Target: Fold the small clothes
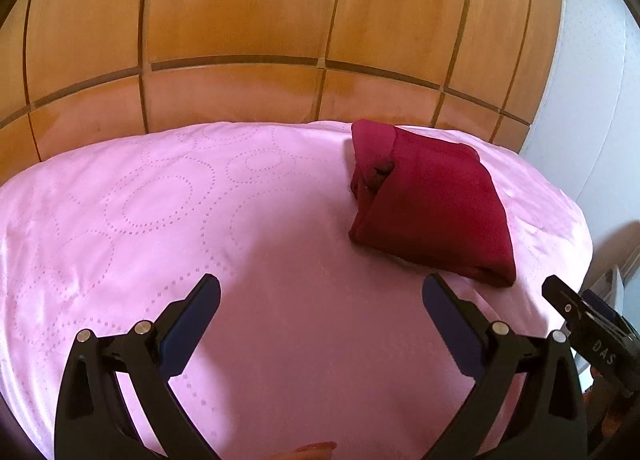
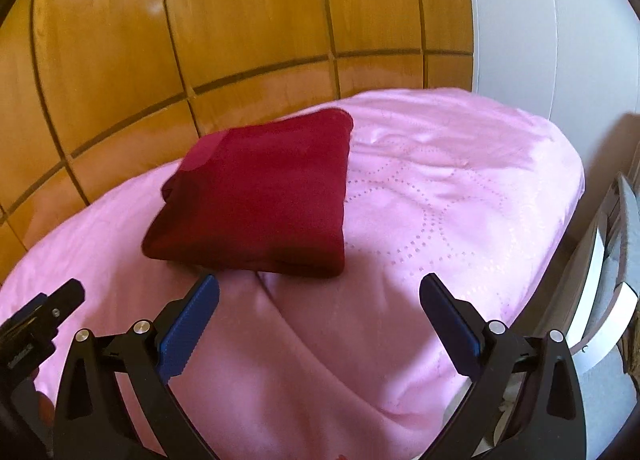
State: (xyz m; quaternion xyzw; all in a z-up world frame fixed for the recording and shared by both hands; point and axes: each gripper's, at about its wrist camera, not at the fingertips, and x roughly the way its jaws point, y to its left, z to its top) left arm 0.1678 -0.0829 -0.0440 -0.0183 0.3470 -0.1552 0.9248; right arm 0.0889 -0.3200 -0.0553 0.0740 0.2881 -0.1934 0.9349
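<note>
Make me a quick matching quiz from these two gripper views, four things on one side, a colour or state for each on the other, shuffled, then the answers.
Things:
1. garment
2. bedspread
3. wall panels
4. right gripper

Descriptions:
A. pink, with dotted circles
B. open, nothing between its fingers
C. dark red, folded into a compact bundle
D. glossy orange-brown wood

Pairs: 1-C, 2-A, 3-D, 4-B

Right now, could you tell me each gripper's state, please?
Left gripper: open, holding nothing.
Right gripper: open, holding nothing.
</note>
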